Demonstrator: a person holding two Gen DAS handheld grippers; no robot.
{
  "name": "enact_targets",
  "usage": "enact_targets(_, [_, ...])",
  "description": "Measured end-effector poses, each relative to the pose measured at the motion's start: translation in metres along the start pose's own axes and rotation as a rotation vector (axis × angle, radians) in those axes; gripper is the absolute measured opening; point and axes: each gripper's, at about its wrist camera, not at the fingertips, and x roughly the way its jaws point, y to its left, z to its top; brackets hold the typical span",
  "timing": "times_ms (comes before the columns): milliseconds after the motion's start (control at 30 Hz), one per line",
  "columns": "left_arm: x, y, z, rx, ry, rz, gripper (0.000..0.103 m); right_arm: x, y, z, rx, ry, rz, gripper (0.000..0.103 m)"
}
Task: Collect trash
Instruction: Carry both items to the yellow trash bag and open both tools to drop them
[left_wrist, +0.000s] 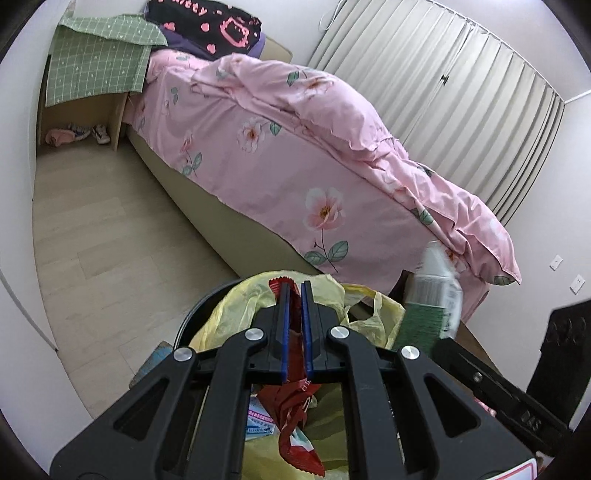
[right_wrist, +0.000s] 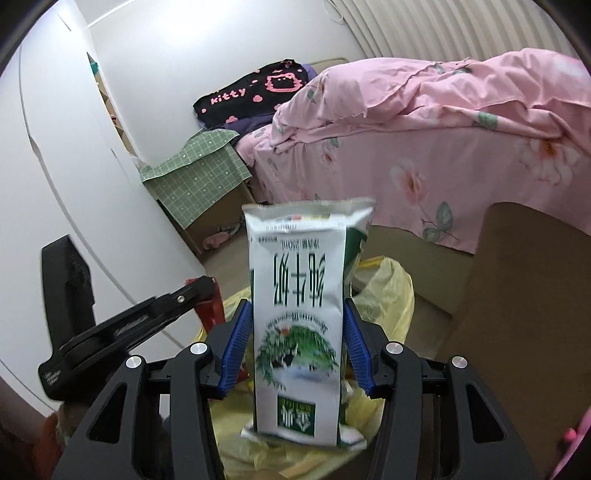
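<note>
A black blanket (right_wrist: 255, 94) on the bed carries the pink word "kitty" beside a pink cat face and hearts; in the left wrist view the same blanket (left_wrist: 207, 22) shows only "itty".

A white and green milk carton (right_wrist: 299, 325) is upside down. Its large green Chinese characters read "纯牛奶", pure milk. Small print near its upper end is blurred but looks like "250ml". A green square near the lower end holds characters too blurred to read.

Print on a red wrapper (left_wrist: 295, 417) cannot be read.

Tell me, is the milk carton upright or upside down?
Upside down: the milk carton between the right gripper fingers shows inverted print.
</note>
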Motion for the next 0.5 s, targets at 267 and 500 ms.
enact_targets(267, [-0.018,0.0,0.011,-0.078,0.013,-0.066,0.039,-0.017,0.0,-0.011,0.079,-0.041,0.0,0.057])
enact_targets(500, [-0.045,-0.021,0.013,-0.016,-0.037,-0.036,0.043,-0.058,0.009,-0.022,0.051,-0.097,-0.071,0.057])
